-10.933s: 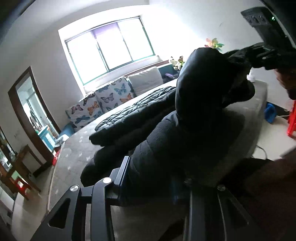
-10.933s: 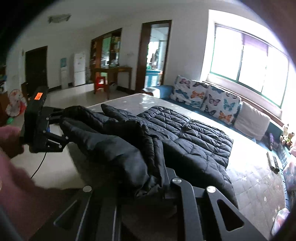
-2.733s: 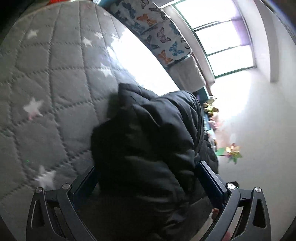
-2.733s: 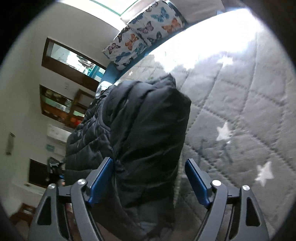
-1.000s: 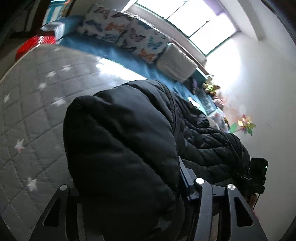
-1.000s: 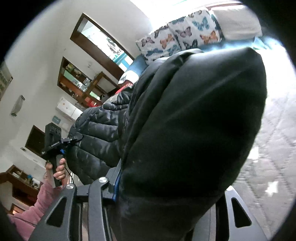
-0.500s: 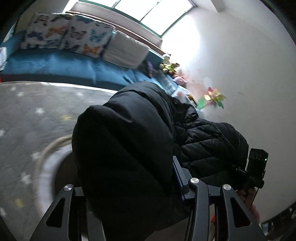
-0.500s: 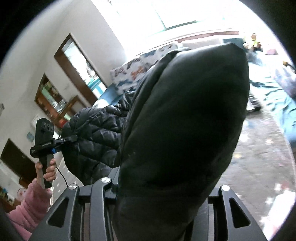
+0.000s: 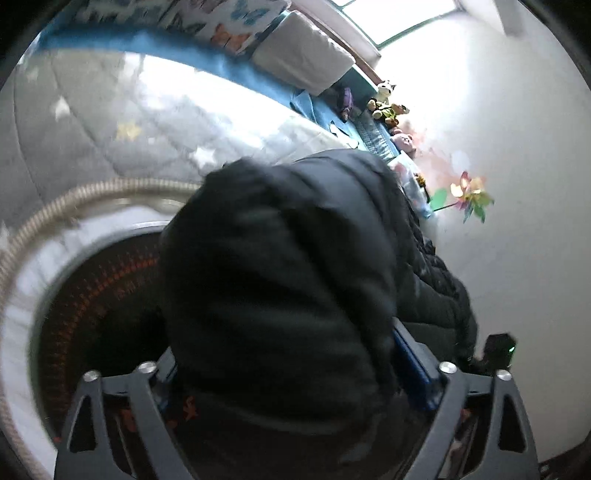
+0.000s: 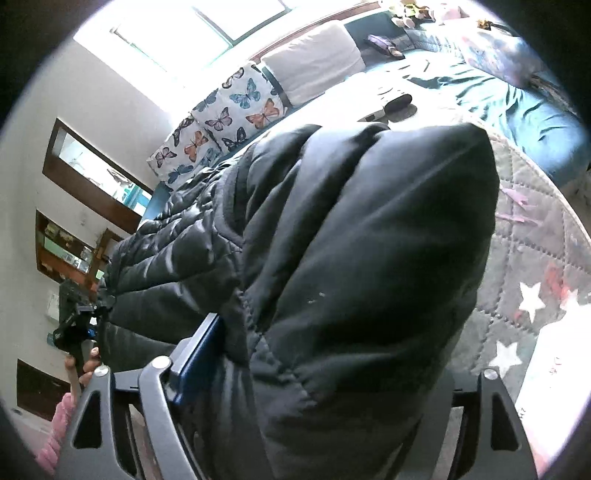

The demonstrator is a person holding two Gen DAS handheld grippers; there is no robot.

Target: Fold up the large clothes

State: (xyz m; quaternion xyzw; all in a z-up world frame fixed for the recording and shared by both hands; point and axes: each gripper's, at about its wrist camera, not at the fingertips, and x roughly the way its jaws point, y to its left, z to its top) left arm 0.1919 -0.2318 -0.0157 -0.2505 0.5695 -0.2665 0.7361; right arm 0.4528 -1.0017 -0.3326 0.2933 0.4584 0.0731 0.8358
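jacket (image 9: 280, 266) lowered toward mattress (image 9: 92, 140) | both hand-held grippers' jaws opening | jacket bulges between each pair

A black puffer jacket (image 10: 354, 266) is filling the middle of the view, bunched between the fingers of the right gripper (image 10: 314, 376), whose jaws are opening — the blue pad (image 10: 195, 354) is showing just left of the fabric. Right of the jacket, a grey quilt (image 10: 535, 266) with white stars is lying under it. Above the jacket, butterfly cushions (image 10: 221, 122) are leaning below a bright window (image 10: 184, 33). Far left of the jacket, a hand (image 10: 83, 365) in a pink sleeve (image 10: 55, 439) is gripping the left gripper (image 10: 79, 325).
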